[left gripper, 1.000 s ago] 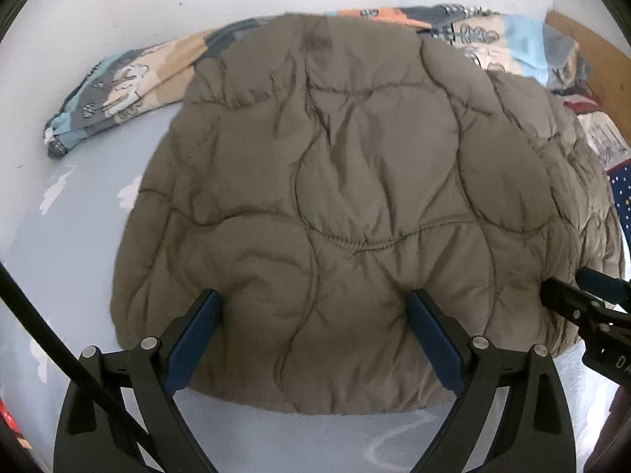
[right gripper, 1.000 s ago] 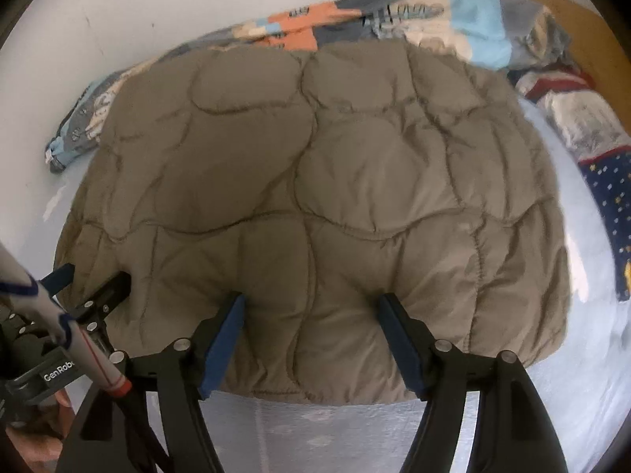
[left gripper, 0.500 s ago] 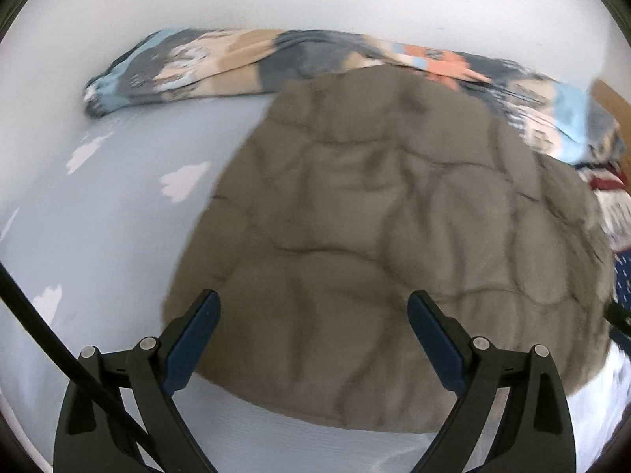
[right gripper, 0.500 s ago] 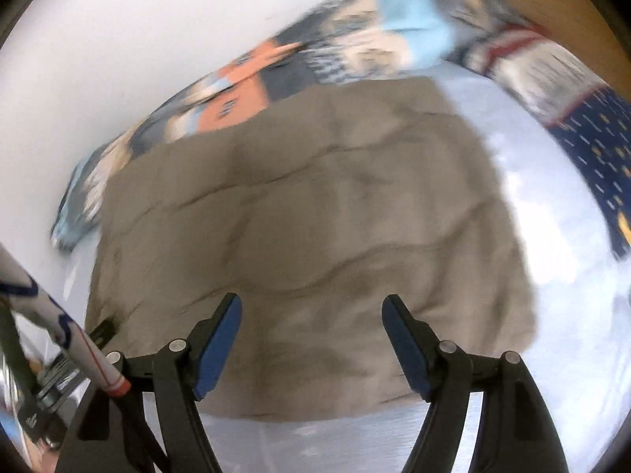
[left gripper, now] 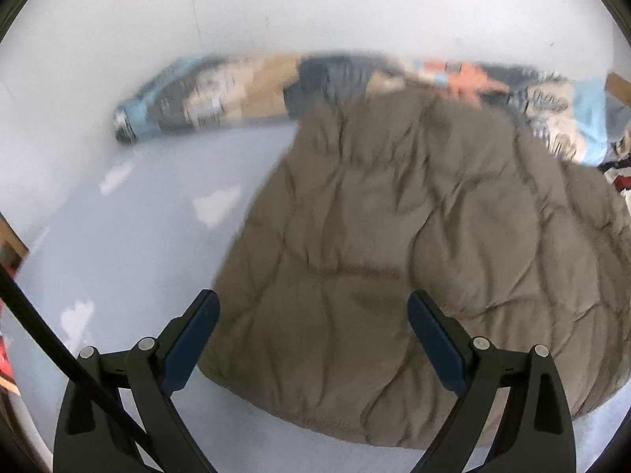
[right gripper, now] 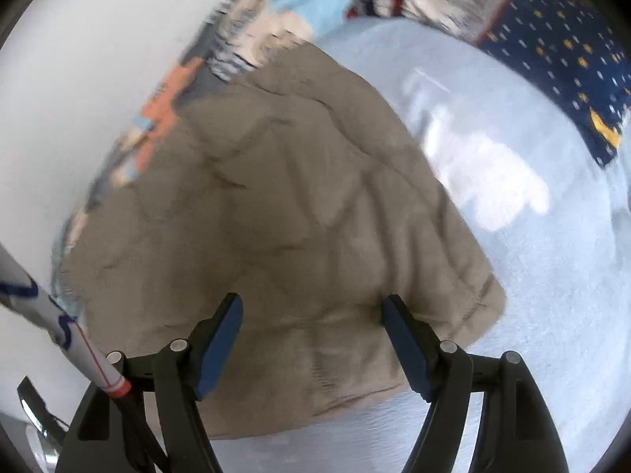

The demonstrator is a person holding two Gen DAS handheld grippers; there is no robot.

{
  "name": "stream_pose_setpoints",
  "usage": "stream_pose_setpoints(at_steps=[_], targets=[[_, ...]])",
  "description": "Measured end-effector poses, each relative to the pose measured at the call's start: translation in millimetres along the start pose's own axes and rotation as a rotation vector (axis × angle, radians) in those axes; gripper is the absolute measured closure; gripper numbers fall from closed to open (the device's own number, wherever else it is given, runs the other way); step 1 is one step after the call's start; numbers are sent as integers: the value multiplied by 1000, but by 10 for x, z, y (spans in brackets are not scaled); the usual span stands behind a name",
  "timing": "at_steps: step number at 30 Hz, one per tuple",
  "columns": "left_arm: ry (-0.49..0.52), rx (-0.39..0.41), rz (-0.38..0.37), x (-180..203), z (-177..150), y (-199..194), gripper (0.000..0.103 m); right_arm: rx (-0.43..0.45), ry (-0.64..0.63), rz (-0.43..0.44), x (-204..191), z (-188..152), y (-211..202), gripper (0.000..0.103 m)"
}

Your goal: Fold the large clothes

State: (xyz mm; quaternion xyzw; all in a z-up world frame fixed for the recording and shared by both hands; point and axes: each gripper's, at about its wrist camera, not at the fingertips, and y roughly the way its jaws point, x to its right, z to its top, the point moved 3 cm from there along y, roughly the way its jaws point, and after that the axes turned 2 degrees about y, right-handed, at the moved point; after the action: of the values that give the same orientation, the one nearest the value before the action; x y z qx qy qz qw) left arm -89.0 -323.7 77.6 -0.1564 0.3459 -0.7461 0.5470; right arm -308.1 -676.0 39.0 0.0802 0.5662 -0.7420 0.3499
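Quilted jacket (left gripper: 414, 236) flat, hem nearest

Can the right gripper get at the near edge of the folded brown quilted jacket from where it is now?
Probably yes. The right gripper stands open above the quilted jacket, whose near edge lies flat on the pale blue bed sheet just below the fingers. Nothing lies between them.

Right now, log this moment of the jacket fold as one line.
stage: folded quilted jacket lying on bed sheet | left tongs: open, empty, above jacket | right tongs: open, empty, above jacket
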Motion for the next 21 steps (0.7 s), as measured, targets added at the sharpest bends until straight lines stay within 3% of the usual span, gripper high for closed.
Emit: stream_pose_setpoints(at_steps=[5, 7, 21], targets=[[-1, 132, 4, 23, 85, -345, 7, 0, -80, 95, -237, -150, -155, 25], [-2, 157, 2, 17, 102, -403, 7, -1, -113, 95, -273, -210, -145, 25], [-17, 137, 11, -102, 114, -306, 7, -24, -109, 17, -165, -349, -37, 25]])
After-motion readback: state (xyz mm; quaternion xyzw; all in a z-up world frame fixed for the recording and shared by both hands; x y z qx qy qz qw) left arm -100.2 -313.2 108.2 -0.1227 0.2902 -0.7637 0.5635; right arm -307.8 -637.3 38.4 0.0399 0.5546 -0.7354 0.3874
